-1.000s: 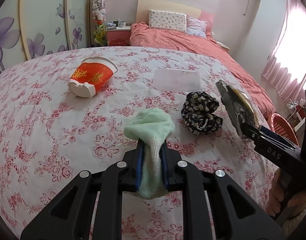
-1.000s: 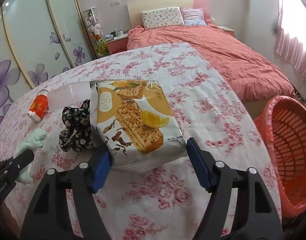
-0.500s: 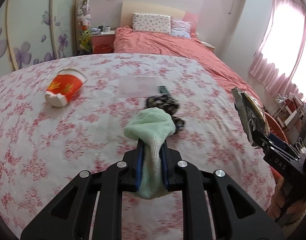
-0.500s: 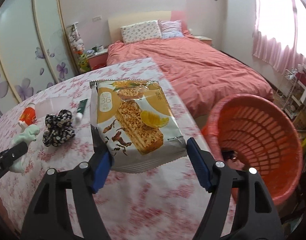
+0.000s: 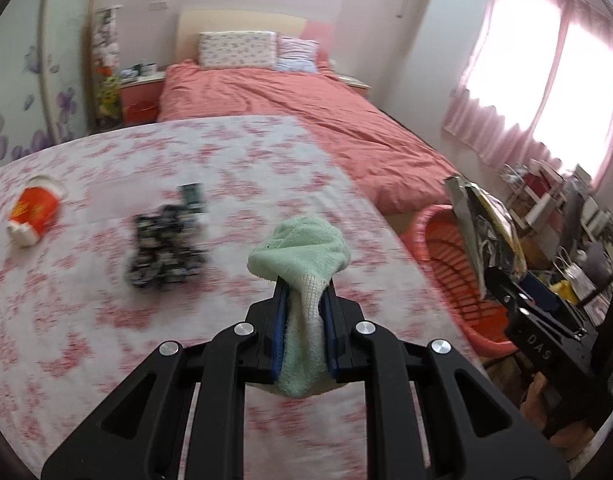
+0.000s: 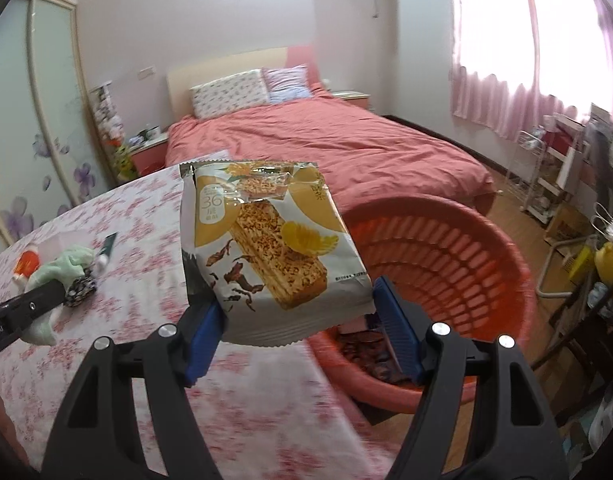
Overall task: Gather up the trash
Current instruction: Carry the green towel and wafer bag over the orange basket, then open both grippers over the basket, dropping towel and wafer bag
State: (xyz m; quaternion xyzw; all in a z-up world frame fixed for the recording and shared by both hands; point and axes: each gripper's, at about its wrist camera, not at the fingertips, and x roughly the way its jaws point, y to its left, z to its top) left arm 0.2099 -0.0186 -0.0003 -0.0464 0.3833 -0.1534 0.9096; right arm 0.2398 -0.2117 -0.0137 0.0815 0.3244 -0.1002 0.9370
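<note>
- Left gripper [image 5: 304, 304]: jaws pinching a pale green terry cloth [image 5: 300, 256] above the floral-clothed table [image 5: 86, 320].
- Right gripper [image 6: 298, 332]: jaws clamping a yellow-and-white foil snack packet [image 6: 266, 248] beside the red plastic slotted basket [image 6: 458, 264].

a cloth-covered table [image 5: 86, 320] fills the near left, with a bed [image 5: 306, 120] behind it and a window [image 5: 566, 92] at far right. on the table, a tipped cup [image 5: 34, 212] lies at the left edge, a crumpled patterned cloth [image 5: 162, 248] to its right, and a small tube [image 5: 192, 198] just behind that cloth. a basket [image 6: 446, 264] stands on the floor beside the table's right edge. above the table, the left gripper [image 5: 304, 300] holds a towel [image 5: 302, 252]; to its right, the right gripper [image 6: 294, 320] holds a snack packet [image 6: 266, 248] over the basket's near rim.
</note>
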